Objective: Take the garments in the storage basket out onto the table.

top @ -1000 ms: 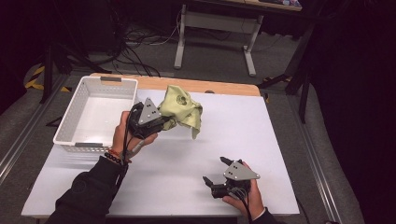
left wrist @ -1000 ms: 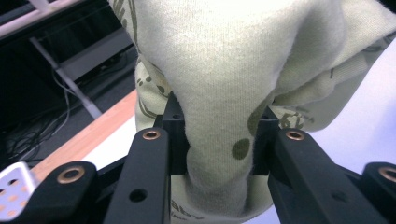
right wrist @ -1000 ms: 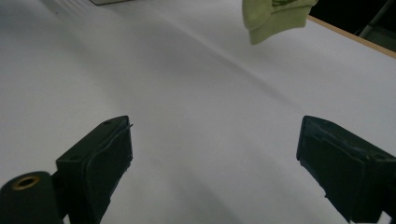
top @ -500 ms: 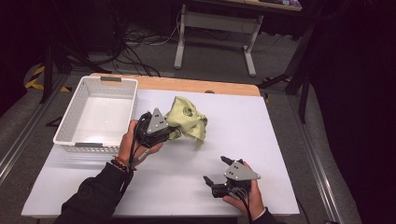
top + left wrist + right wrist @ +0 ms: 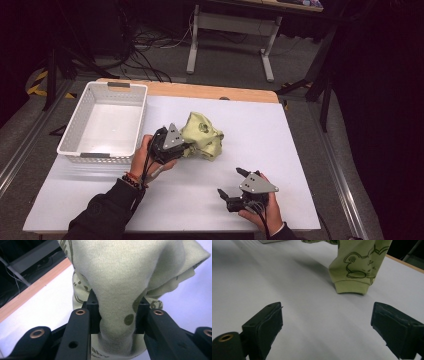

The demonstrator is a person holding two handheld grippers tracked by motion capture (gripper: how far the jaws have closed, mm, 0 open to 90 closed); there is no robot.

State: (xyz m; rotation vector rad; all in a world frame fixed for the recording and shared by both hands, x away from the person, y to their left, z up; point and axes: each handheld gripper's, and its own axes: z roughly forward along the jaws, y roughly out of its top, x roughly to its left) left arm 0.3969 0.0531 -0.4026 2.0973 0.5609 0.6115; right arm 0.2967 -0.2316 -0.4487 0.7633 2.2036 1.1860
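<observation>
- Left gripper (image 5: 186, 148) is clamping a bunched fold of the pale green garment (image 5: 202, 136), with cloth squeezed between both jaws in the left gripper view (image 5: 117, 322).
- Most of the garment is lying crumpled near the middle of the surface (image 5: 300, 150), toward its far edge, and a printed cuff (image 5: 351, 286) is touching the surface.
- Right gripper (image 5: 231, 183) is sitting near the front right corner, jaws spread wide, holding nothing.
- White basket (image 5: 75, 150) is standing at the far left corner.
</observation>
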